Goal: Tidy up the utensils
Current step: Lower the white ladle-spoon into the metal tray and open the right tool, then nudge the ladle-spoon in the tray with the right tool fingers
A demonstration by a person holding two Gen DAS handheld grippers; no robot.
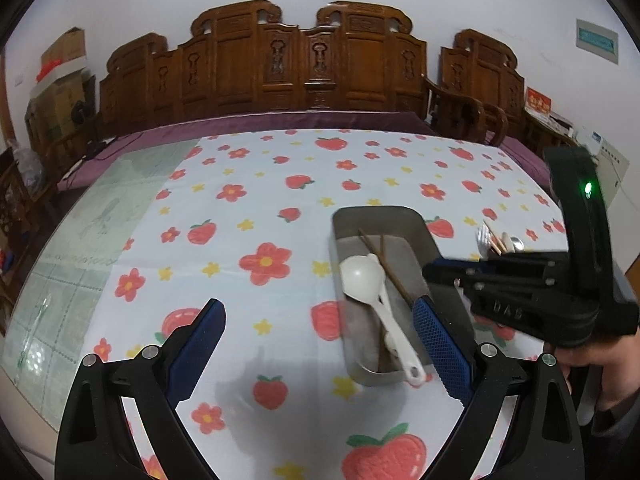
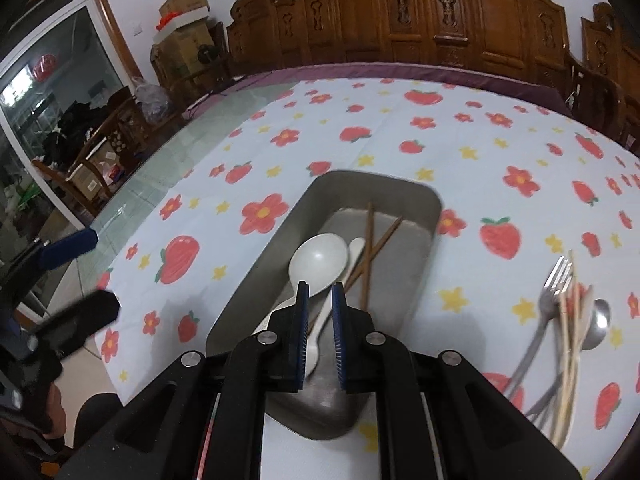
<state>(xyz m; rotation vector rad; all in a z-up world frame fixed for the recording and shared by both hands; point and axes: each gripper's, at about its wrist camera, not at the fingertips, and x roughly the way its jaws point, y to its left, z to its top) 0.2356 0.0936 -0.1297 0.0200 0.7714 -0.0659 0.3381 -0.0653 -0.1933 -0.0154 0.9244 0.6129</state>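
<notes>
A metal tray (image 1: 424, 232) (image 2: 280, 236) on the flowered cloth holds a large white spoon (image 1: 362, 276) (image 2: 318, 264), a smaller white spoon (image 2: 356, 248) and brown chopsticks (image 1: 380, 254) (image 2: 370, 240). My right gripper (image 2: 319, 296) hovers over the tray's near end, jaws a narrow gap apart, nothing between them. It shows in the left wrist view (image 1: 520, 292) right of the tray. My left gripper (image 1: 316, 320) is wide open above the cloth at the tray's left. Loose utensils lie right of the tray: a fork (image 2: 554, 280), metal spoon (image 2: 600, 320), pale chopsticks (image 2: 572, 340).
The cloth (image 1: 260, 208) covers most of a glass-topped table (image 1: 80, 248). A carved wooden bench (image 1: 304, 60) with a purple cushion runs behind the table. Cardboard boxes (image 2: 184, 20) stand at the far left. A glass door (image 2: 48, 92) is on the left.
</notes>
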